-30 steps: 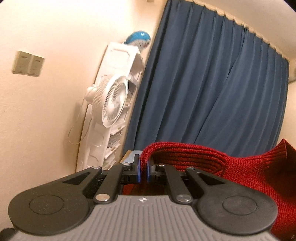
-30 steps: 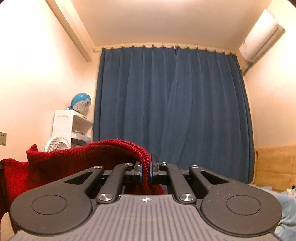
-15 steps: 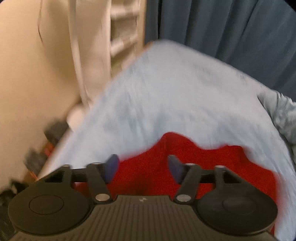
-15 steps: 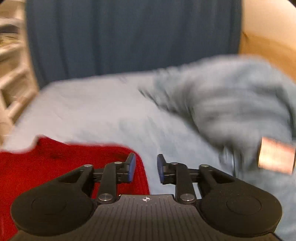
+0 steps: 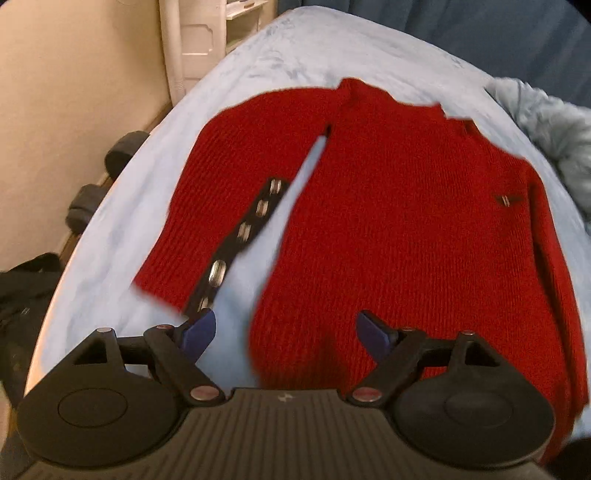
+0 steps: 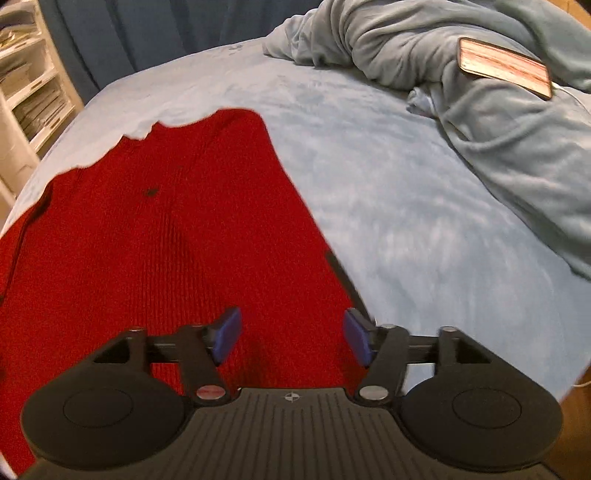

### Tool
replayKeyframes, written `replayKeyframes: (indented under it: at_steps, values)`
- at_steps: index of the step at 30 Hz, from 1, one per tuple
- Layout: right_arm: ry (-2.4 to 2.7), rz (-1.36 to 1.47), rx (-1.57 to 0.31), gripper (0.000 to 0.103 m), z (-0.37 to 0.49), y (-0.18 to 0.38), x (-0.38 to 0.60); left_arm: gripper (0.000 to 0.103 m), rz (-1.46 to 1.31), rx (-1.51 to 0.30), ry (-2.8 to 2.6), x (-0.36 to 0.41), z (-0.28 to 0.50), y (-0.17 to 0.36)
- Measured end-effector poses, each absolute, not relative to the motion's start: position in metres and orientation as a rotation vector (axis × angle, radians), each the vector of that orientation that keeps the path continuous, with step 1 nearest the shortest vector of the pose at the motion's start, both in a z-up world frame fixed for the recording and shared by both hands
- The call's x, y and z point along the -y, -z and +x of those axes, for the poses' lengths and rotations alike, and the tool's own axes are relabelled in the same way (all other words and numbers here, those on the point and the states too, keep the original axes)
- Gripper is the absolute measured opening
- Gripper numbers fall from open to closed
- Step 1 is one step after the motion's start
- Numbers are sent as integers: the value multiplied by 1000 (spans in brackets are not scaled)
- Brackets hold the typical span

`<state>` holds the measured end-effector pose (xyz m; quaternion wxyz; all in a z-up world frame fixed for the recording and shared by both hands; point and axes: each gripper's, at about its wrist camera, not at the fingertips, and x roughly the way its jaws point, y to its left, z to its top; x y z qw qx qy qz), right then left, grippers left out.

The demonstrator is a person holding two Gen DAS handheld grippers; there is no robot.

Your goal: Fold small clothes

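Observation:
A red knitted cardigan [image 5: 399, 206] lies spread on a light blue bed sheet [image 5: 288, 55], its front parted along a black band of snaps [image 5: 240, 236]. My left gripper [image 5: 284, 330] hovers over the garment's near edge; its jaws are opening and the pads press on nothing. In the right wrist view the same cardigan [image 6: 155, 236] fills the lower left. My right gripper [image 6: 291, 338] hangs above its near right edge, jaws opening, with knit below them but not pinched.
A crumpled grey-blue blanket [image 6: 461, 85] with a book-like object [image 6: 502, 68] on it lies at the right of the bed. White shelving [image 5: 207, 33] and a cream wall stand left. Dark weights [image 5: 122, 155] and a black bag [image 5: 22, 291] lie on the floor beside the bed.
Both grippers held the cardigan up in front of the curtain, shut on its edge. They swung down towards the bed and let go; the cardigan now lies flat.

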<state>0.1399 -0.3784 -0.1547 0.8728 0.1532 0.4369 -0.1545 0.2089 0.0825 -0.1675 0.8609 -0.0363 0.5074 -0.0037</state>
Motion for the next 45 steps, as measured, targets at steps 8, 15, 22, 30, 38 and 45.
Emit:
replayKeyframes:
  at_steps: [8, 15, 22, 30, 38, 45]
  values:
    - [457, 186, -1018, 83, 134, 201, 392, 91, -115, -1058, 61, -70, 122, 127]
    - [252, 323, -1081, 7, 149, 210, 412, 91, -40, -1060, 79, -41, 120, 113]
    - [518, 93, -798, 9, 156, 130, 474, 91, -20, -1033, 76, -18, 131, 99]
    - [752, 347, -771, 46, 122, 126, 545, 98, -22, -1060, 72, -7, 122, 109]
    - [490, 425, -769, 51, 29, 128, 436, 103, -34, -1047, 83, -4, 109, 107]
    - [240, 275, -758, 73, -15, 105, 327, 103, -14, -1017, 70, -14, 78, 111]
